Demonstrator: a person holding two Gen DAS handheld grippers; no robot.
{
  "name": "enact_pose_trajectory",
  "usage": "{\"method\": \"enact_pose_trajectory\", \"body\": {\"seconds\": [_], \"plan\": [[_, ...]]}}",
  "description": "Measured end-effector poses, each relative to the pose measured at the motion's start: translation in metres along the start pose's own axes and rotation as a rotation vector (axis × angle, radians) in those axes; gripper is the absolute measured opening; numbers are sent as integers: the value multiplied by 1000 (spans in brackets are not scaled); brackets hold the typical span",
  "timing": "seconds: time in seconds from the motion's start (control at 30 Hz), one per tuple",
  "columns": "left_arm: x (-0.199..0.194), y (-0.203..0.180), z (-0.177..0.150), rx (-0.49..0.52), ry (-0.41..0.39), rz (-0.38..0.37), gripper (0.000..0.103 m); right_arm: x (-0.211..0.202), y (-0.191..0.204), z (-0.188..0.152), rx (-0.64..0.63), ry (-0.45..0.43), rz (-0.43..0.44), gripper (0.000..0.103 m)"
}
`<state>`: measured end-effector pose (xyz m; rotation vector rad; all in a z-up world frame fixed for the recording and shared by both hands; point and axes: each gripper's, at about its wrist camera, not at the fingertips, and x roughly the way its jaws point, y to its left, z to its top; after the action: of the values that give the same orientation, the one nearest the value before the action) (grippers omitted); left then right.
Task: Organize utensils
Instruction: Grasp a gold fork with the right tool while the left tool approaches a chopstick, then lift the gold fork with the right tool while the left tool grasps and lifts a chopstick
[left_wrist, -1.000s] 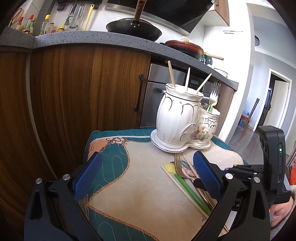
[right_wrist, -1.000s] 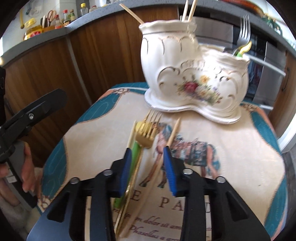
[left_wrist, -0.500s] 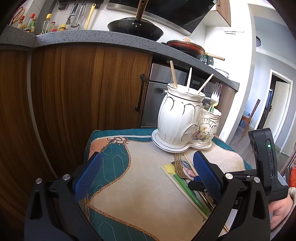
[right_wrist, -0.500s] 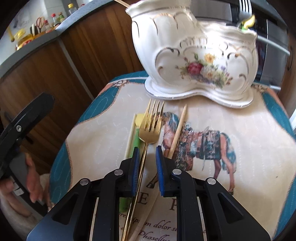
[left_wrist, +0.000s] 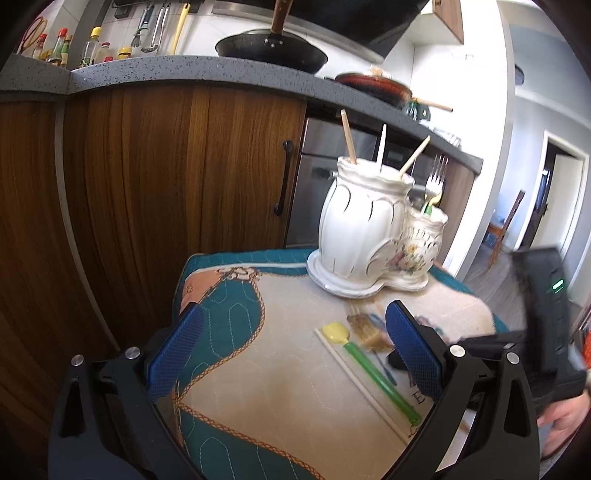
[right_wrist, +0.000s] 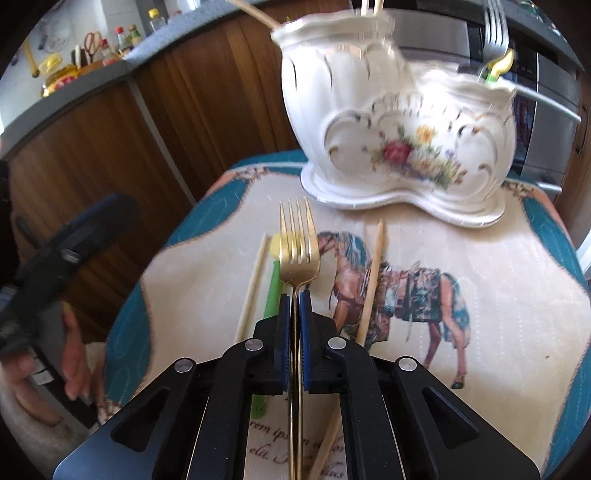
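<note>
Right gripper (right_wrist: 294, 295): jaws closed to a thin slit on the neck of the gold fork (right_wrist: 297, 251), just behind the head. Tines project forward past the tips, pointing toward the holder. The neck grip probably serves to keep the long handle from swinging; the handle runs back under the gripper body.

Left gripper (left_wrist: 291, 350): jaws spread wide, holding nothing, hanging over the cloth beside the loose utensils; apparently kept back to leave the right side room.

Ceramic holder (right_wrist: 399, 122): white, floral, two compartments on one base, straight ahead of the right gripper and well beyond the fork tips. The tall compartment holds chopsticks; the low one holds a silver fork (right_wrist: 496, 26) and a green-and-yellow piece. By that sorting, the gold fork likely belongs in the low compartment.

Green spatula (right_wrist: 273, 280): yellow head, flat on the cloth just left of the right jaws.

Chopstick, pale (right_wrist: 255, 280): left of the spatula, parallel to it.

Chopstick, tan (right_wrist: 373, 280): right of the jaws, on the horse print.

Quilted cloth (right_wrist: 498, 258): carries everything above.
</note>
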<state>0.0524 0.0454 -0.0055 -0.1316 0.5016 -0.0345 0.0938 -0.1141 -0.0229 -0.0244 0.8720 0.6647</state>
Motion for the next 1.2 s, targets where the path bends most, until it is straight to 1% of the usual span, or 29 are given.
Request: {"method": "enact_pose_trajectory", "body": {"seconds": [0.1,0.17,0.2,0.23,0.27,0.33,0.37,0.4,0.43,0.5,0.6,0.67,0.7,0.77,0.8,0.83,0.9,1.0,1.07,1.2], "plan": [[7,-7,-2,36,64,23,97,-16,-5,2,15,-45,40,6],[18,-14,-5,56,152,12,93,-26,-7,4,18,-67,57,6],[23,-17,-8,59,200,-5,88,-32,-8,4,20,-82,65,6],[27,-20,-11,59,228,-18,82,-38,-10,5,25,-97,74,6],[32,-23,-14,63,258,-27,78,-42,-10,6,25,-107,79,6],[39,-31,-19,86,302,-16,66,-51,-12,6,25,-128,83,6],[41,-35,-21,102,322,-9,63,-54,-12,6,21,-138,87,6],[44,-38,-22,110,336,-7,58,-57,-12,6,18,-146,88,6],[46,-41,-24,114,359,-9,55,-62,-12,5,17,-155,89,6],[51,-43,-25,104,391,-21,53,-70,-14,6,17,-178,99,6],[58,-49,-28,113,435,-20,43,-82,-16,5,17,-212,105,6],[61,-53,-28,139,435,4,42,-87,-16,6,16,-232,108,6],[62,-56,-29,156,435,18,40,-91,-16,6,15,-241,111,6],[63,-58,-29,185,436,39,29,-97,-16,6,14,-260,117,6],[62,-59,-29,193,441,36,18,-100,-16,6,15,-271,119,6],[62,-59,-29,205,447,43,13,-103,-16,6,16,-282,121,6],[61,-59,-29,218,456,42,7,-108,-18,6,17,-303,125,6],[61,-55,-26,214,463,30,7,-116,-21,5,18,-335,115,6],[59,-52,-25,212,461,33,4,-119,-21,6,17,-354,100,6],[47,-50,-20,202,421,24,4,-123,-22,6,17,-379,88,6]]}}
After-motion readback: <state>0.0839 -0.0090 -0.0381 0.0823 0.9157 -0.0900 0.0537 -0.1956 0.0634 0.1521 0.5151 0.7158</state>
